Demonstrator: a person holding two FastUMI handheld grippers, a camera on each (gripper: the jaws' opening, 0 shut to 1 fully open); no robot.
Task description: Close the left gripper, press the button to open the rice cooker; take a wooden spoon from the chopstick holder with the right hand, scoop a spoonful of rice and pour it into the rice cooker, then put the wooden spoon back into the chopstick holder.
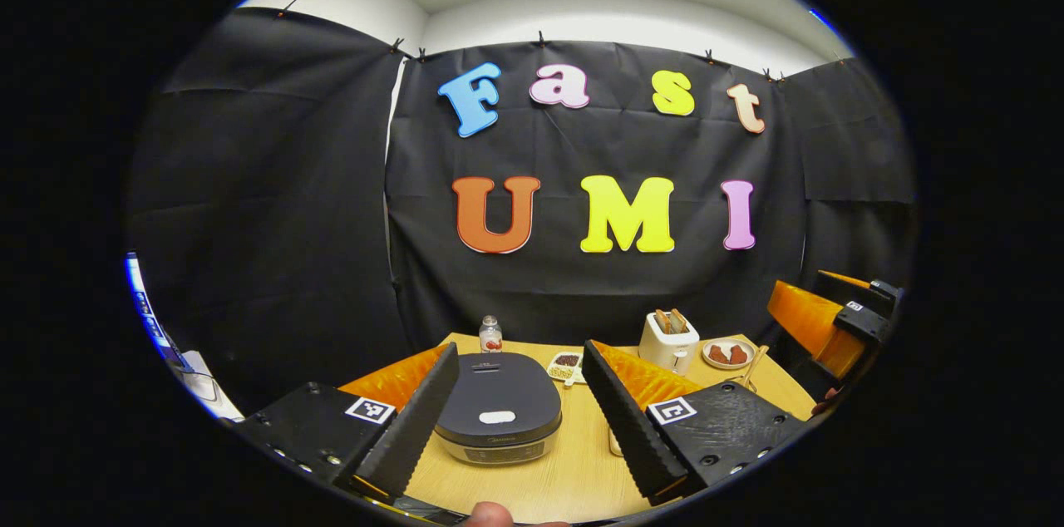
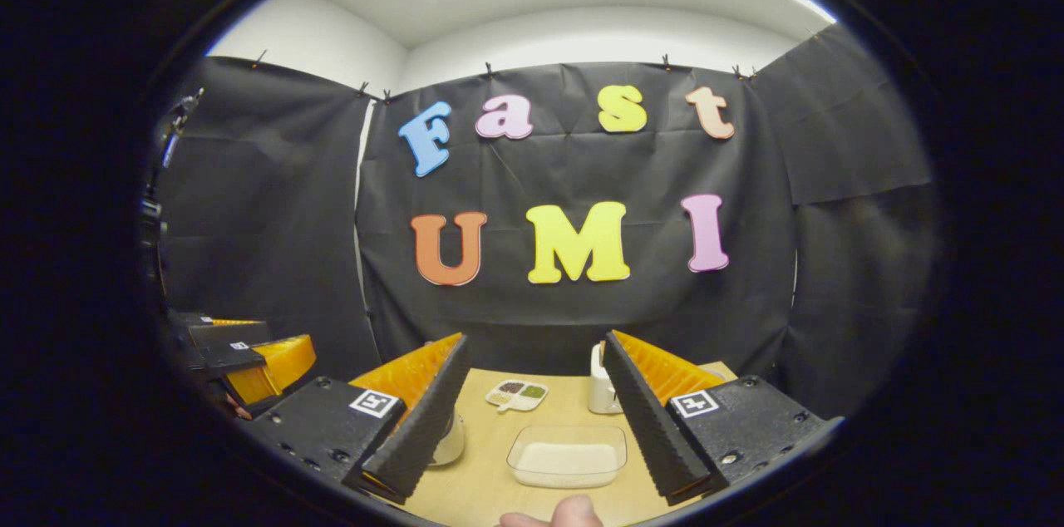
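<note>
Light wooden table [image 1: 582, 460] carries everything, and it stands before the black cloth wall of the booth.

On the table, in the left gripper view, the biggest thing is the dark grey rice cooker with a flat rounded lid [image 1: 499, 406]. Its lid is down, and the white oval button [image 1: 497, 417] sits on the front part of the lid. The left gripper [image 1: 519, 406] hangs above the near edge of the table with its jaws spread wide, gripping nothing; the cooker appears between its two fingers, not touched by them.

Behind the cooker, to the right, stands a white toaster with slices of bread in its slots [image 1: 669, 340]. Just beside it lies a small round plate with brown food [image 1: 728, 354], and near this plate a wooden handle shows; if it is the spoon, I cannot tell. At the far right edge of this view the right gripper [image 1: 860, 311] is seen, well apart from the table things.

In the right gripper view, a clear rectangular plastic box with white rice [image 2: 568, 456] lies between the fingers of the right gripper [image 2: 536, 406], whose jaws are also wide apart and grasp nothing. Farther back are a small white divided dish with dark and green grains [image 2: 517, 394] and a white upright container [image 2: 600, 390], partly hidden by one finger.

A small clear bottle with red label [image 1: 490, 336] stands at the far edge of the table. A fingertip [image 2: 573, 510] shows at the bottom.
</note>
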